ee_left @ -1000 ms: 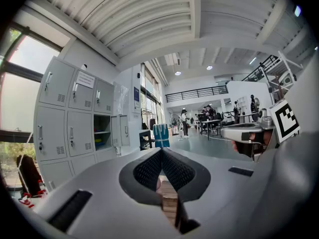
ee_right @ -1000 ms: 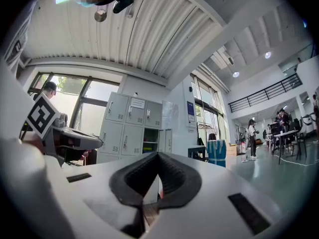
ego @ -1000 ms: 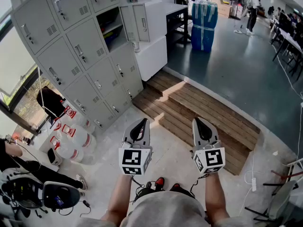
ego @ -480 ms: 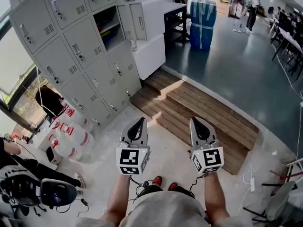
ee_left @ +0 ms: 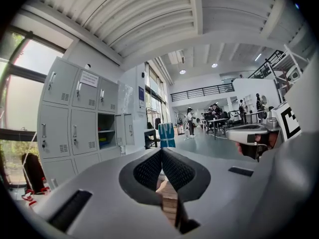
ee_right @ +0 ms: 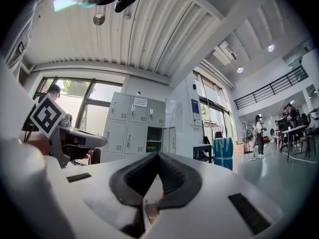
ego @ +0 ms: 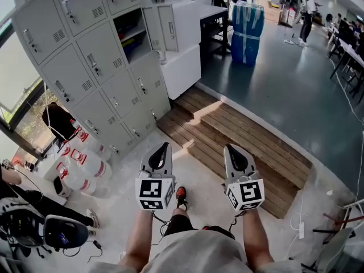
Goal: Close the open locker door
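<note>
A grey locker bank [ego: 85, 67] stands at the upper left of the head view. One locker door [ego: 162, 28] hangs open, showing a compartment [ego: 132, 33] with coloured items on its shelves. The same open door [ee_left: 128, 129] and its compartment [ee_left: 105, 137] appear far off in the left gripper view, and the door [ee_right: 168, 140] also in the right gripper view. My left gripper [ego: 161, 151] and right gripper [ego: 233, 152] are held side by side low in the head view, several steps from the lockers. Both are shut with nothing between the jaws.
A wooden step platform [ego: 239, 138] lies just ahead of the grippers. A white cabinet [ego: 182, 67] sits beside the open locker. Blue wrapped bundles [ego: 245, 32] stand behind it. Water jugs [ego: 85, 169] and a black bag [ego: 60, 121] rest by the lockers' left end. A person [ego: 310, 13] stands far off.
The view has shifted slightly forward as the person walks; one shoe has stepped ahead between the grippers. Both grippers stay shut and empty.
</note>
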Available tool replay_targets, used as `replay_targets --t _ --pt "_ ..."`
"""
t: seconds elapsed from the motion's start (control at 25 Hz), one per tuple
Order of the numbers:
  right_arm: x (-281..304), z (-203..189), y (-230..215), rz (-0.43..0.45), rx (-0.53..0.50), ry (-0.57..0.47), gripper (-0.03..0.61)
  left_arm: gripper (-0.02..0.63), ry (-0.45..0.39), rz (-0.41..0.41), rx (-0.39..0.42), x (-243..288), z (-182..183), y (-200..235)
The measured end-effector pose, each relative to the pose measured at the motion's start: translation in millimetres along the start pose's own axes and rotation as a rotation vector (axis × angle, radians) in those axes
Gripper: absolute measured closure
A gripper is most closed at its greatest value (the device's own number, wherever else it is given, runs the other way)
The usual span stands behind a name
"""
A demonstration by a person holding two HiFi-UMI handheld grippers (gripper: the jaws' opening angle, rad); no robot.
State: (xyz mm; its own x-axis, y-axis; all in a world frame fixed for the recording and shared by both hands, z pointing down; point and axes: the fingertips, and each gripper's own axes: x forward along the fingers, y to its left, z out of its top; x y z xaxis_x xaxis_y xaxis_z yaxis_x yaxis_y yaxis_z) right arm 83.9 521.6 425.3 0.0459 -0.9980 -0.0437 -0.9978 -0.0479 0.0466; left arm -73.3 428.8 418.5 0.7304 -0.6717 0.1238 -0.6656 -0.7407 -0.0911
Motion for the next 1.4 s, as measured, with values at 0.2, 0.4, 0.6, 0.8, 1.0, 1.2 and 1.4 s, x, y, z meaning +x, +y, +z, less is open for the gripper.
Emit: replay_targets --t 0.2,0.4,0.6,0.8,1.0,1.2,1.4 --pt "64.1 -11.9 2.4 0.036 -0.02 0.003 0.561 0.592 -0.007 0.024 -0.008 46.3 -6.1 41.5" --pt "162.1 -25.6 -7.5 0.028 -0.035 0.006 0.561 0.592 -0.013 0.031 -0.006 121.1 -7.8 107.1" --pt "283.4 -20.9 -17.7 0.005 -0.005 -0.002 0.561 0.592 -0.015 0.023 -0.014 210.8 3.6 195.1" --pt "392.6 -20.6 -23.2 0.005 -0.005 0.003 0.561 0.592 0.006 0.022 -0.006 292.2 8.9 269.8" --pt "470.0 -32.6 -22.7 0.027 0.0 0.029 0.561 0.592 0.022 0.019 -0.025 345.6 3.9 319.4" --pt "528.8 -42.6 -21.9 0.04 -0.004 0.041 0.561 0.592 0.034 0.03 -0.045 381.1 -4.4 356.3" --pt "566.1 -41.6 -23.7 0.047 -0.005 0.041 0.561 0.592 0.035 0.049 -0.058 401.3 -5.3 381.8"
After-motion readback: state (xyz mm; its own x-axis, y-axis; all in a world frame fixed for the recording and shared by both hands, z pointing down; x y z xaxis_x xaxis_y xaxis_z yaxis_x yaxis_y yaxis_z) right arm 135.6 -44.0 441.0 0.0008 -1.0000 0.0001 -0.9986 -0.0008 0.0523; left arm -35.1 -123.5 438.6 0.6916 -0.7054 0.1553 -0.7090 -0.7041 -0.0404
